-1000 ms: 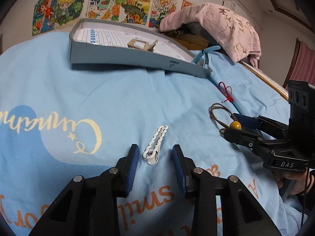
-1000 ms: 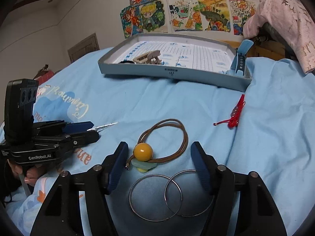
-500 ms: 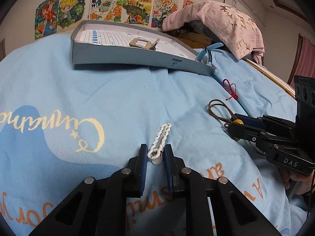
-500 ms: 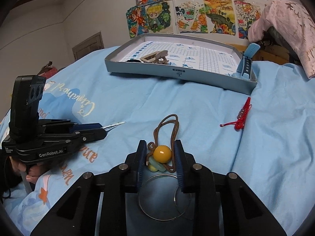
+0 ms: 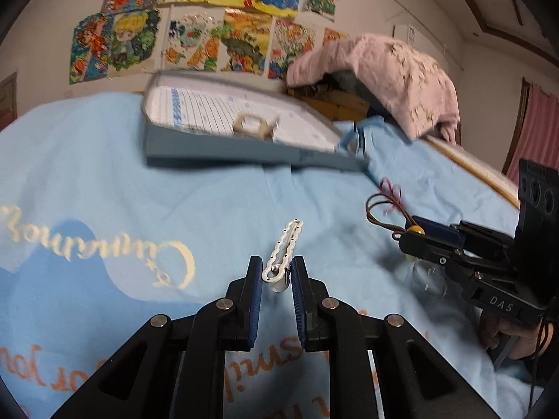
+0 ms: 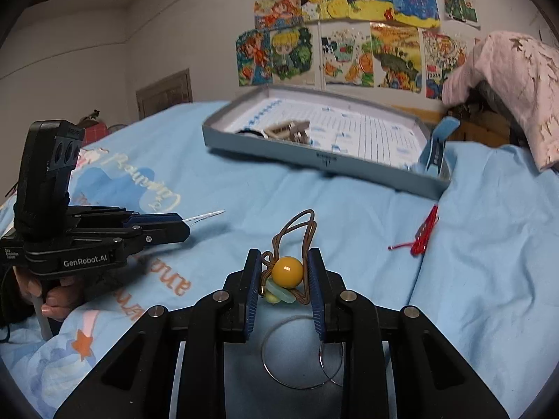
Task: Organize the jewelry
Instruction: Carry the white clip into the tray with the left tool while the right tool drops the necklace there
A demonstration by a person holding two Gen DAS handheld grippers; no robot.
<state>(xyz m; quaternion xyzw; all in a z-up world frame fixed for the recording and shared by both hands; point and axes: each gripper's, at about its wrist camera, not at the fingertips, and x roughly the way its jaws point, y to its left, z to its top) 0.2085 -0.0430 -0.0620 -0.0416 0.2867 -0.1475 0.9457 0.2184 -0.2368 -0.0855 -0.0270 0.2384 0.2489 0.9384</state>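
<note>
A white scalloped hair clip sticks forward from my left gripper, which is shut on its spring end and holds it just off the blue bedsheet. My right gripper is shut on a brown cord necklace with a yellow bead and pale green pieces; the cord loops stand up between the fingers. Each gripper shows in the other's view: the left gripper with the clip tip, the right gripper with the bead. A shallow grey box lies farther back on the bed.
The box holds a beige buckle, and a blue strap leans on its right corner. A red cord lies on the sheet. Two metal rings rest under my right gripper. Pink cloth is draped at the far right.
Both grippers went from open to shut, the left on the hair clip and the right on the necklace. The left one has since lifted the clip a little.
</note>
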